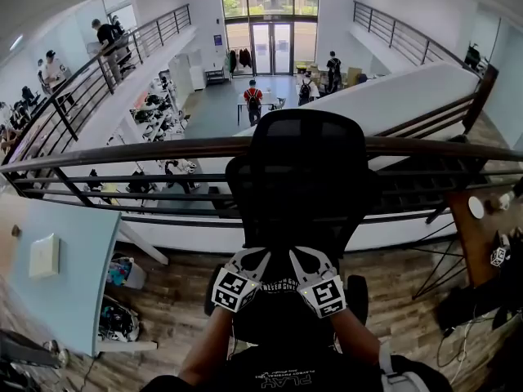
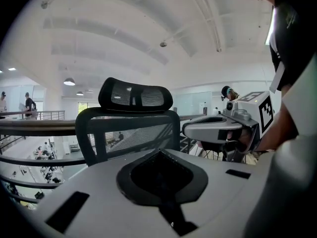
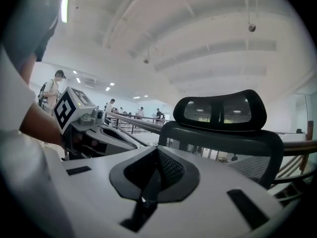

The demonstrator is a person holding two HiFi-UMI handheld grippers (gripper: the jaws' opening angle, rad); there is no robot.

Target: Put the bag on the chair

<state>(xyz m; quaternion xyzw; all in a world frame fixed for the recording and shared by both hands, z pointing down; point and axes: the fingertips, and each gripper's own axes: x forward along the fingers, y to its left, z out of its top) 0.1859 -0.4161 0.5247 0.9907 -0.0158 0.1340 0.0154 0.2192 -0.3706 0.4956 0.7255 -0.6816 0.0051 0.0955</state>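
A black mesh office chair [image 1: 301, 178] stands in front of me, its back toward a railing. My left gripper [image 1: 252, 260] and right gripper [image 1: 304, 260] are held side by side low over its seat, both shut with nothing between the jaws. In the left gripper view the shut left gripper [image 2: 159, 152] points at the chair's backrest [image 2: 129, 130], and the right gripper [image 2: 218, 128] shows beside it. In the right gripper view the shut right gripper [image 3: 157, 150] faces the chair's headrest [image 3: 223, 110], with the left gripper [image 3: 96, 133] at its left. No bag shows in any view.
A dark metal railing [image 1: 122, 149] runs behind the chair, with a drop to a lower floor beyond. A pale table [image 1: 73, 276] with a white box [image 1: 43, 256] stands at left, with bundles [image 1: 118, 321] beneath it. A wooden table [image 1: 482, 235] and floor cables [image 1: 458, 341] lie at right.
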